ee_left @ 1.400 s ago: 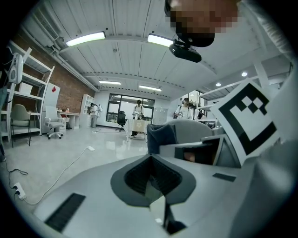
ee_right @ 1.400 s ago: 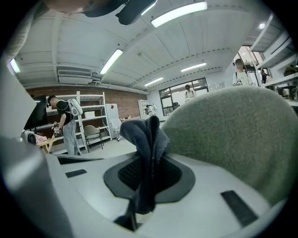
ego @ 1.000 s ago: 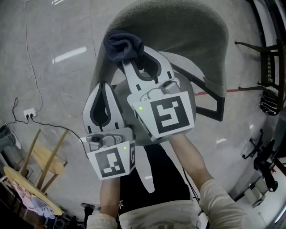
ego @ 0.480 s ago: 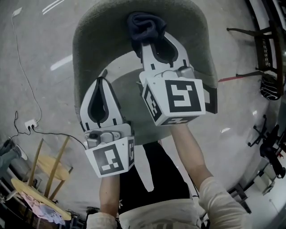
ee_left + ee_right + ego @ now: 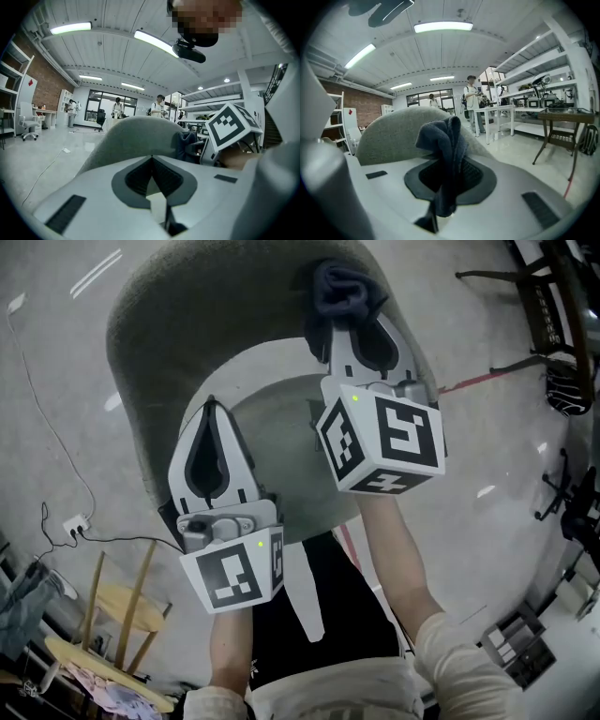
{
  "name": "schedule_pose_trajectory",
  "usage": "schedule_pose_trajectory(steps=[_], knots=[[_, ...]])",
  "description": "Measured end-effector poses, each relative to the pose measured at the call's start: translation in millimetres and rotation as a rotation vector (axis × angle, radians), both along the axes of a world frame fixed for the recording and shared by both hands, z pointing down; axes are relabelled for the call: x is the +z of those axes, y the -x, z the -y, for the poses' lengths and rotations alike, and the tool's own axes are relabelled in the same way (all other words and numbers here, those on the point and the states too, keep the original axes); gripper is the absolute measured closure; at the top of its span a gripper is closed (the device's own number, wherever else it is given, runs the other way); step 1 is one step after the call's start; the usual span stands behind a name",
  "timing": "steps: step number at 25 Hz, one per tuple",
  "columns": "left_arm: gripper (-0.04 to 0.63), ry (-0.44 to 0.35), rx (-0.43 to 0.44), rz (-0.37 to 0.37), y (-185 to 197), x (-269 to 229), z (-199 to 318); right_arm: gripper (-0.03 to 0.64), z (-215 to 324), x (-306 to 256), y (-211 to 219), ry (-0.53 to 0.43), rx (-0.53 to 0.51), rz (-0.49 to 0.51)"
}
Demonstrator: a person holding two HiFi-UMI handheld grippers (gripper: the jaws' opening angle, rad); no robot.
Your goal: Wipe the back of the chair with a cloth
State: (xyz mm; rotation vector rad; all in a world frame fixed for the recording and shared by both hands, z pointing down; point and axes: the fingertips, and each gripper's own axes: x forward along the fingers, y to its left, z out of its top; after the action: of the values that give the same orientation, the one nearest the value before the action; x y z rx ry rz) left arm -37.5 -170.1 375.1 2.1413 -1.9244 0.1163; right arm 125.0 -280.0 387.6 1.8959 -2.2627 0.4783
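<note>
A wide workshop hall is shown: a ribbed white ceiling (image 5: pixel 440 51) fitted with strip lights, a brick wall (image 5: pixel 42 79) at one side and white shelving (image 5: pixel 543 56) at the other. The floor (image 5: pixel 56 362) is seen as pale, glossy concrete, crossed by a thin cable (image 5: pixel 42 418) that is run to a power strip (image 5: pixel 77 523). The chair (image 5: pixel 178 343) is set on open floor, with free room left all round its back. That back is formed as one tall curved shell, covered in coarse grey fabric and rounded along its top edge, and it is wrapped round a smooth grey seat (image 5: pixel 281 446). A wooden stool (image 5: pixel 117 592) is stood well apart at the lower left, and a dark wooden frame (image 5: pixel 548 306) well apart at the upper right. The right claw (image 5: pixel 345 322) is closed on the cloth (image 5: pixel 345 292), a dark blue, nubbly bundle that is bunched beyond the tips and held at the top edge of the back, towards its right in the head view. The left claw (image 5: pixel 211 407) is shut tip to tip with nothing between, and is held over the seat, near the inner face of the back.
</note>
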Motion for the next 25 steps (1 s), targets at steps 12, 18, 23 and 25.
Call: schedule_pose_trajectory(steps=[12,18,23,25], knots=[[0.58,-0.003,0.054,-0.001,-17.2,-2.3,-5.1,0.558,-15.1,3.2,-55.6,0.003,0.145,-0.036],[0.58,-0.017,-0.006,0.003,-2.5,-0.1,-14.4,0.558,-29.9,-18.2,-9.5,-0.099,-0.095,-0.068],[0.58,-0.042,-0.11,-0.003,23.0,1.6,-33.1,0.558,-56.1,-13.2,70.7,-0.145,-0.415,-0.052],[0.58,-0.041,-0.143,-0.013,33.3,5.4,-43.1,0.558,-73.0,-6.6,109.6,-0.145,-0.558,0.001]])
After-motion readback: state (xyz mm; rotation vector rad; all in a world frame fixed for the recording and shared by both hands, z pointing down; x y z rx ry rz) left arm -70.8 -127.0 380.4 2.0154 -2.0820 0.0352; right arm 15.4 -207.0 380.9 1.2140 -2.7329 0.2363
